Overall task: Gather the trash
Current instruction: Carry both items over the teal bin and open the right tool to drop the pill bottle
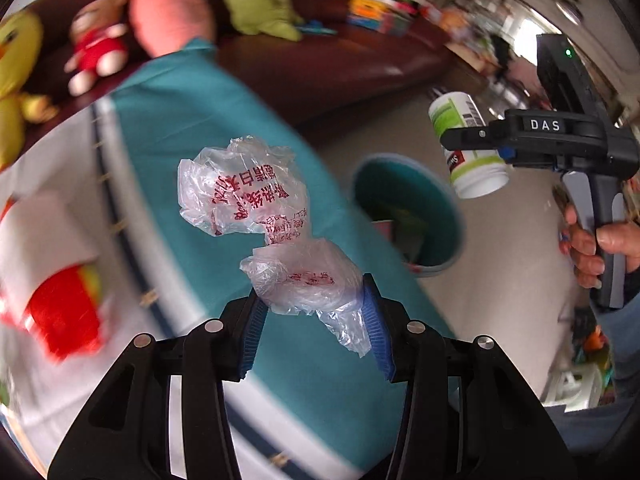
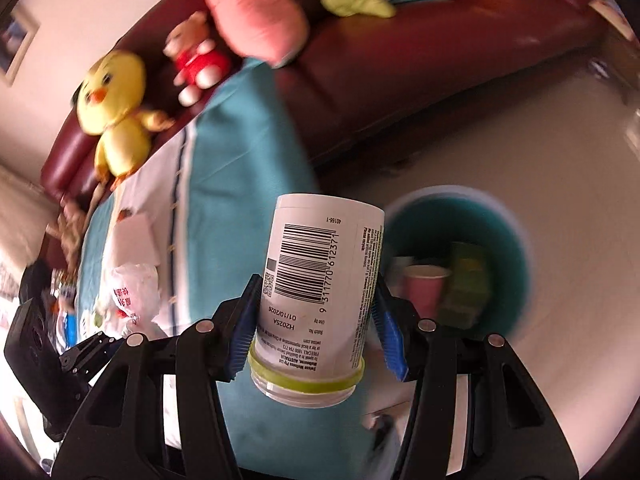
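Left gripper [image 1: 316, 312] clamped on crumpled plastic bag [image 1: 256, 204]; right gripper [image 2: 316, 312] clamped on white bottle [image 2: 320, 296]. Teal bin [image 2: 516, 248] on floor, right of bed [image 2: 236, 184].

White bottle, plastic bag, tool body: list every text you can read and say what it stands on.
"9 311770 612371", "40166-1", "01/10/2026", "H2025A": white bottle in the right tongs.
"DAS": body of the right tongs, in the left wrist view.
Red Chinese print: plastic bag in the left tongs; unreadable.
Bottle's fine print: too small.
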